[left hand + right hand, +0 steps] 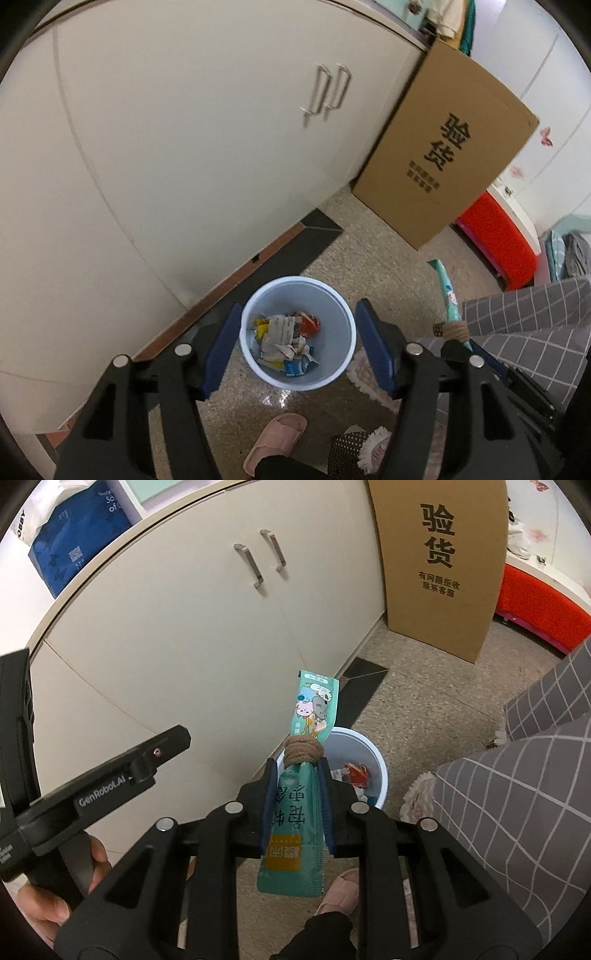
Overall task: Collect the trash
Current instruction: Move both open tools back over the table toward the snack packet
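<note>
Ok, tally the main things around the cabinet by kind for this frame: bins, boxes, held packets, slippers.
Bins: 1, the pale blue bin
Cardboard boxes: 1, the cardboard box
Held packets: 1, the teal packet in the right gripper
Pink slippers: 1, the pink slipper
Total: 4

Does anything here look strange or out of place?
One oddity: the teal packet clamped in the right gripper has a brown hair tie wound around its middle, unusual for trash. The bin stands upright, wrappers inside, nothing spilled.
</note>
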Demonstrator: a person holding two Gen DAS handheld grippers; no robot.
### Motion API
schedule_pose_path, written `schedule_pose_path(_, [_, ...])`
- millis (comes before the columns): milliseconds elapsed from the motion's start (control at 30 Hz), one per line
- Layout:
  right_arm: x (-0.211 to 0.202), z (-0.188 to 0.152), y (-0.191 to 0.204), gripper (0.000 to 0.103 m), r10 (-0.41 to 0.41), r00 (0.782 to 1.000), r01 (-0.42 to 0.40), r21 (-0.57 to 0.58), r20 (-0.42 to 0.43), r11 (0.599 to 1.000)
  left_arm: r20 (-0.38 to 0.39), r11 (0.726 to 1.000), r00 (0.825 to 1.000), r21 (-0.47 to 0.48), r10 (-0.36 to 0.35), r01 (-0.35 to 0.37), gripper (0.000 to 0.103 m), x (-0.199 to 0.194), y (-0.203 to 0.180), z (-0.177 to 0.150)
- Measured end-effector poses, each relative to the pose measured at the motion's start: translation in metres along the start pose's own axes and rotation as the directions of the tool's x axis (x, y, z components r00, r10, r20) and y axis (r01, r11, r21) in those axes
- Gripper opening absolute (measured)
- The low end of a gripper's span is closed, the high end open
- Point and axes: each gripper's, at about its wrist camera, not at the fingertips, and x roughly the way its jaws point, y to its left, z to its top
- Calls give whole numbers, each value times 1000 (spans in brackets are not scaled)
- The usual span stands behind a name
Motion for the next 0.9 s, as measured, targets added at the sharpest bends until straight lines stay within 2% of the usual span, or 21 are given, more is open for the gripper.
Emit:
schedule_pose_path(133, [3,10,10,24,21,998,-21,-9,53,1000,45,998,998,-53,34,-32,63,-10,15,3])
schedule_pose_path(167, [4,14,11,28,22,997,-22,-8,72,1000,50,998,998,-59,41,-38,63,-11,18,4])
schedule_pose_path(200, [6,17,12,58,2,997,-2,-3,82,1000,55,997,997,-62,49,-45,63,-14,20,5])
schedule_pose_path(233, [6,19,13,77,-12,996,12,1,93,1000,57,997,997,-61,53,-49,63,-15,21,6])
schedule_pose_path(433, [-9,20,16,77,-18,994,20,-13,110,1000,78,993,995,-102,60,-52,63,-31,32,8])
schedule_pose_path(600, [-29,17,15,77,-38,993,39,-8,115,999,80,995,996,-96,31,-23,63,-46,20,7])
schedule_pose_path(733, [-59,16,9,77,-40,989,39,14,145,999,97,997,995,-70,-3,10,63,-64,6,2])
schedule_pose_path(900, [-115,11,-1,77,-36,974,30,30,225,999,130,998,991,-33,-45,50,65,-97,-26,-5])
